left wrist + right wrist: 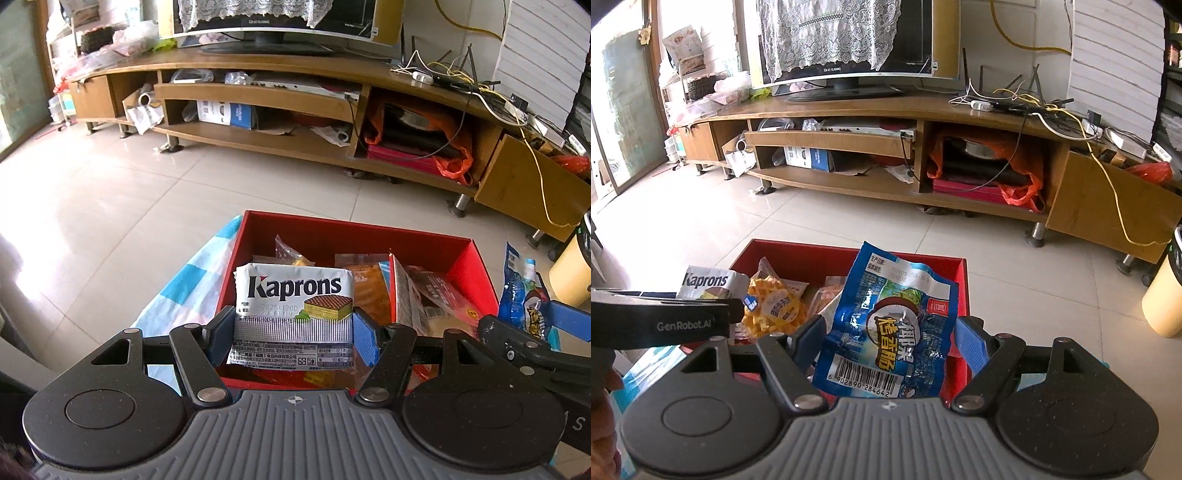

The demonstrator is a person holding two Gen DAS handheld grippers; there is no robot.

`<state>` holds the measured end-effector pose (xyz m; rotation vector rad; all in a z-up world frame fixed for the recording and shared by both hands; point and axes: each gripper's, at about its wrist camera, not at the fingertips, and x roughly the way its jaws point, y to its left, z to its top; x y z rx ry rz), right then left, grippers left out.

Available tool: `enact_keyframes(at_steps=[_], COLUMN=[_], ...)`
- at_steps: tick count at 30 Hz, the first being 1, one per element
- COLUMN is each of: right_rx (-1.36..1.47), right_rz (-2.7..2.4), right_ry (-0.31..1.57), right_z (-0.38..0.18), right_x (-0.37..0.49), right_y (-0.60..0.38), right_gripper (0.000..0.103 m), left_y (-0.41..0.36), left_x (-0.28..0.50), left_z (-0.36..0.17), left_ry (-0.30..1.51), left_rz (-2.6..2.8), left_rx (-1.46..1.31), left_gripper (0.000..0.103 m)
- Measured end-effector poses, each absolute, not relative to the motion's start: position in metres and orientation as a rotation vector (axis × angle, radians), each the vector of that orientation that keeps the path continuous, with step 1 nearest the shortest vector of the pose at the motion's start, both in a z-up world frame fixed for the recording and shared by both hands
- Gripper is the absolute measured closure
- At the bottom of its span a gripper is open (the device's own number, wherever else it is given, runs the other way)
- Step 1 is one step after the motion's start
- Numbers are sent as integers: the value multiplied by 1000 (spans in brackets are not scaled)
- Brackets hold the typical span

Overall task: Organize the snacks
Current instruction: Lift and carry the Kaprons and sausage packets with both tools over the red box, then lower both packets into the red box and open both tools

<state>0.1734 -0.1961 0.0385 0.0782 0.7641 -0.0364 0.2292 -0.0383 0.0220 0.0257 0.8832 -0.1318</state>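
Note:
My left gripper (293,332) is shut on a white Kaprons wafer pack (293,295) and holds it upright over the near left part of the red box (354,230). My right gripper (888,339) is shut on a blue sausage snack bag (890,325) and holds it above the box's near right part (960,295). The box holds several snack packs, among them a yellow waffle bag (774,308) and an orange pack (369,288). The right gripper with its blue bag (524,295) shows at the right of the left wrist view.
The box sits on a blue and white checked cloth (192,284). Beyond it lies pale tiled floor (129,192) and a long wooden TV stand (258,110) with clutter and cables. A cream bin (1163,295) stands at the right.

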Motion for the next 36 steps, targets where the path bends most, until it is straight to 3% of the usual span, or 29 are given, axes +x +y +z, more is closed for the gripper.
enact_keyframes(at_steps=[36], right_rx=[88], right_rz=[-30], right_ry=[824], right_z=[16], right_x=[214], right_y=[-204], right_gripper=[27], left_y=[-45], left_x=[256], left_z=[10], left_ry=[899], left_rz=[-95], left_rx=[28], left_gripper=[31])
